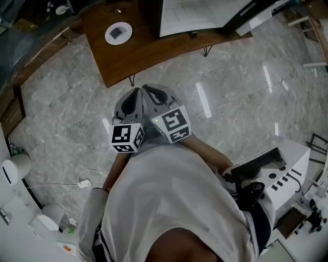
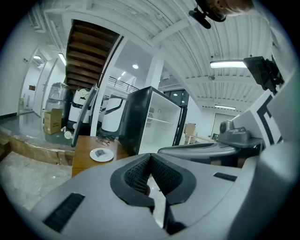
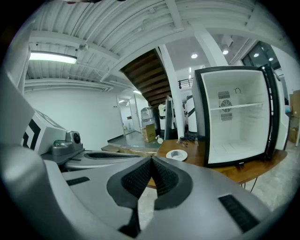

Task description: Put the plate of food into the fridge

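Head view: pale grey, marble-patterned polished floor [image 1: 241,102] with streaks of reflected light. The left gripper [image 1: 137,92] and right gripper [image 1: 149,89] are held side by side above it, tips almost touching. A brown wooden table [image 1: 148,51] runs along the top. A round white plate with a dark piece of food [image 1: 118,33] lies near the tabletop's left end, apart from the black fridge with a white interior [image 1: 200,15], which stands toward the right end.

Left gripper view: jaws pressed together, nothing between them. The plate sits near the tabletop's near corner and the fridge door is swung wide. The dark wooden underside of a staircase [image 2: 89,49] and a cardboard box [image 2: 52,122] lie beyond.

Right gripper view: jaws closed, empty. The plate is left of the fridge, not touching it. The fridge has one shelf inside. White ribbed ceiling [image 3: 140,23], strip light.
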A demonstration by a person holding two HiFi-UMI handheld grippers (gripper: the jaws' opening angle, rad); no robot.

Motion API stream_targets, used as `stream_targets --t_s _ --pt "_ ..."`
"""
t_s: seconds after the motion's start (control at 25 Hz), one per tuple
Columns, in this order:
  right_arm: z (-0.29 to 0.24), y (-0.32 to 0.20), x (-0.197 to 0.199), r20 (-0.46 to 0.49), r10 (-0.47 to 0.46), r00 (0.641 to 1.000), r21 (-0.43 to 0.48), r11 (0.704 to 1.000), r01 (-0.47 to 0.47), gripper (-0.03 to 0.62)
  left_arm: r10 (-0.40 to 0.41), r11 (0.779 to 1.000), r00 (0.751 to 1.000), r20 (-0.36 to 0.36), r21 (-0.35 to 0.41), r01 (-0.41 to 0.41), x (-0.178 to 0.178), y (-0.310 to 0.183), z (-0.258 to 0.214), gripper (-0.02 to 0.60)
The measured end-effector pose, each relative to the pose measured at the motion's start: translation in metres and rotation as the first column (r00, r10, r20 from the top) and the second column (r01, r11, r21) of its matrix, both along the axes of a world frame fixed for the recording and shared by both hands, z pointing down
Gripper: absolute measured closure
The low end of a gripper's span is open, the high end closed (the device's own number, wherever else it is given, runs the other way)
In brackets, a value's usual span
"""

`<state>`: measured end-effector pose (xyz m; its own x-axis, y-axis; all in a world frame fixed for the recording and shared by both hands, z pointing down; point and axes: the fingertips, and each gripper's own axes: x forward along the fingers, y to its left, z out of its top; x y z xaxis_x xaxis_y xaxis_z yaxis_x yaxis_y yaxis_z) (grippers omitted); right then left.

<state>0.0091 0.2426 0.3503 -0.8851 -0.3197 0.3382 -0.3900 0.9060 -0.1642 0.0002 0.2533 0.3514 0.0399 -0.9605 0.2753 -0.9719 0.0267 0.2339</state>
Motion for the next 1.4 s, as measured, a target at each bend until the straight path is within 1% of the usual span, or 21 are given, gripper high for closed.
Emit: stream_targets --t_s 0.12,0.52,0.72,0.84,1.2,1.4 --pt "0.0 0.002 0.003 -0.004 0.002 1.0 -0.005 1.0 -0.002 0.578 -0.002 1.0 1.0 0.011 -0.004 0.002 0.003 0.001 0.002 0.563" --pt "0.002 0.003 0.009 -0.008 0.005 1.0 -0.005 1.0 -0.005 0.577 0.013 1.0 1.0 -0.005 -0.009 -0.014 0.01 0.002 0.004 0.563" --pt "0.004 0.003 0.012 -0.006 0.021 1.0 0.0 1.0 -0.021 0.577 0.009 1.0 0.999 0.05 -0.009 -0.009 0.012 0.003 0.005 0.563" --pt "0.005 0.005 0.012 0.0 0.02 1.0 -0.008 1.0 -0.02 0.576 -0.01 1.0 0.998 0.058 -0.011 0.011 0.011 0.005 0.006 0.563" --pt "0.026 0.014 0.003 -0.022 -0.026 0.999 -0.032 0.999 0.025 0.577 -0.037 0.997 0.998 0.055 -0.068 0.041 0.006 0.018 0.027 0.563" --pt "0.034 0.011 -0.001 -0.047 -0.006 0.999 -0.039 0.999 0.004 0.577 -0.015 0.996 0.999 0.041 -0.086 0.018 0.001 0.014 0.035 0.563"
